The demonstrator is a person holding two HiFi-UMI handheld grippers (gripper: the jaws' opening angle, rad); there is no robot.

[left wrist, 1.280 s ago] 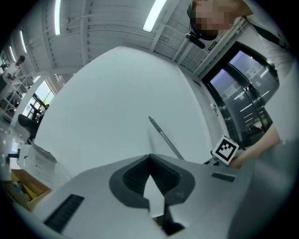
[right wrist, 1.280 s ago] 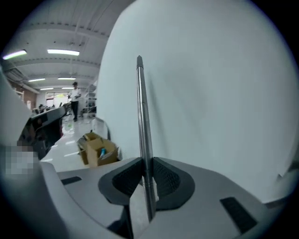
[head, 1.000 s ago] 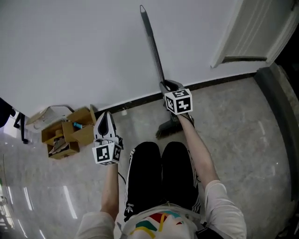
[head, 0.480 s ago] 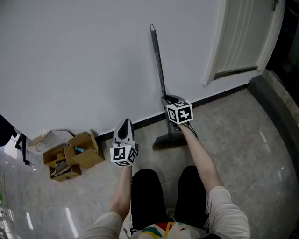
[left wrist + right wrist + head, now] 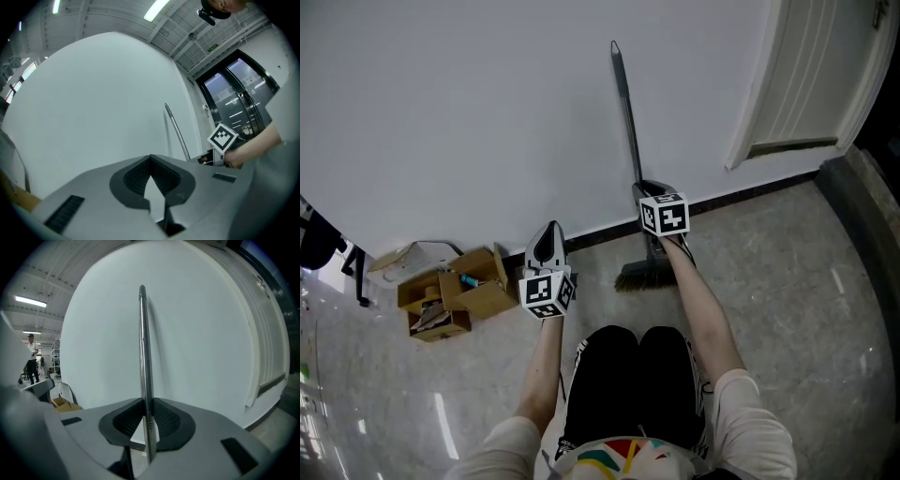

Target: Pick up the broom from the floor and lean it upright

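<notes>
Left gripper (image 5: 548, 232) has drifted toward the broom (image 5: 626, 117), its fingers closed on nothing. Right gripper (image 5: 650, 190) fingers clamp the near-vertical handle low, bristles on the floor (image 5: 769, 253), tip seemingly against the wall (image 5: 469, 103) straight ahead

My head view looks steeply down; both gripper views face the far white wall (image 5: 93, 108), sharing the grey metal broom handle (image 5: 144, 357).
</notes>
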